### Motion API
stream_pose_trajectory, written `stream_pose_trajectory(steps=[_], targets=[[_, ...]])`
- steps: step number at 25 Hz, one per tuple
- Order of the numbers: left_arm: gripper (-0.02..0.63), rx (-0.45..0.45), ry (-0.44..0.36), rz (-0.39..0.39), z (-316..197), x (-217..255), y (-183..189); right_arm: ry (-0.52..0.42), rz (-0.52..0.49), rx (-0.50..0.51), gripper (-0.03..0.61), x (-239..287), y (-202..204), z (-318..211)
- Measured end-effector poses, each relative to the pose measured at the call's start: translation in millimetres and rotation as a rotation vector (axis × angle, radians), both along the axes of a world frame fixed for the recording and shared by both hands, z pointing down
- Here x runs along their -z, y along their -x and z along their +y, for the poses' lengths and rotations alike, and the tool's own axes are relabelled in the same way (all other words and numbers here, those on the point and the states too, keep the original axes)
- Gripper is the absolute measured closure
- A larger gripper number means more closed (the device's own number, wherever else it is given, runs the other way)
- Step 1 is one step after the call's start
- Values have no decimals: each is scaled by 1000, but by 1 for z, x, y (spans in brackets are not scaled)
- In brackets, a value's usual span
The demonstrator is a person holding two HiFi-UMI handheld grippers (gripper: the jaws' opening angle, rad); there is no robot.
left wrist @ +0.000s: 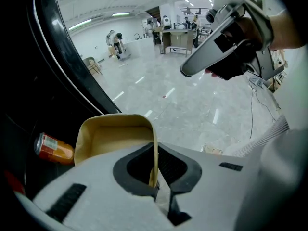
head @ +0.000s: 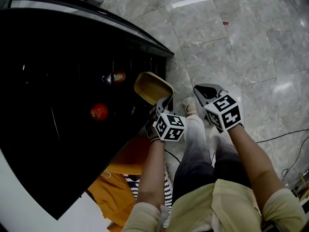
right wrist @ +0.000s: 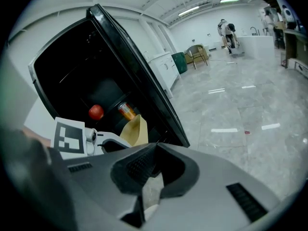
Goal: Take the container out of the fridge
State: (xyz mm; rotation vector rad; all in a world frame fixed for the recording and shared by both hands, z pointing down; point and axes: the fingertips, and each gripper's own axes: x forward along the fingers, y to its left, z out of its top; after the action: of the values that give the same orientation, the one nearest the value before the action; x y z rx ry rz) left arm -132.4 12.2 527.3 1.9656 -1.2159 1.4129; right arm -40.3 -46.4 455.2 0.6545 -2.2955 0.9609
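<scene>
The person's grey-trousered legs (head: 195, 153) stand on the pale marble floor (head: 231, 42), with both forearms reaching forward and down. The left gripper (head: 163, 101) (left wrist: 155, 150) is clenched on the tan container (head: 152, 87) (left wrist: 113, 134): the left gripper view shows the thin right-hand wall of the container pinched between the two jaws. The container is empty and tilted, and it hangs at the open front of the black fridge (head: 58, 129), partly over the floor, with nothing under it touching it. The right gripper (head: 205, 92) (right wrist: 155, 148) hovers just to the right of the container and apart from it; its jaws are together with nothing between them, and only floor shows past them. Farther in, on a dark fridge shelf, sits a red round fruit (head: 99, 111) (right wrist: 96, 112), and beyond it an orange drink can (head: 117, 77) (left wrist: 54, 148) lies on its side. A thin dark cable (head: 270, 139) trails across the floor to the person's right. In the far part of the hall, the left gripper view shows desks (left wrist: 175, 35) and some people standing among them.
</scene>
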Motion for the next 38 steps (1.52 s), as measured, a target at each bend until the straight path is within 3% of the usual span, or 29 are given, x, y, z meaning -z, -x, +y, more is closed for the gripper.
stream_pose_trajectory(steps=[15, 26, 38], targets=[[586, -26, -26, 9, 16, 84, -22, -25, -29, 57, 549, 70, -2, 26], [586, -16, 3, 19, 37, 135, -37, -66, -38, 107, 549, 121, -16, 25], [586, -37, -40, 18, 40, 186, -59, -111, -83, 139, 549, 169, -23, 32]])
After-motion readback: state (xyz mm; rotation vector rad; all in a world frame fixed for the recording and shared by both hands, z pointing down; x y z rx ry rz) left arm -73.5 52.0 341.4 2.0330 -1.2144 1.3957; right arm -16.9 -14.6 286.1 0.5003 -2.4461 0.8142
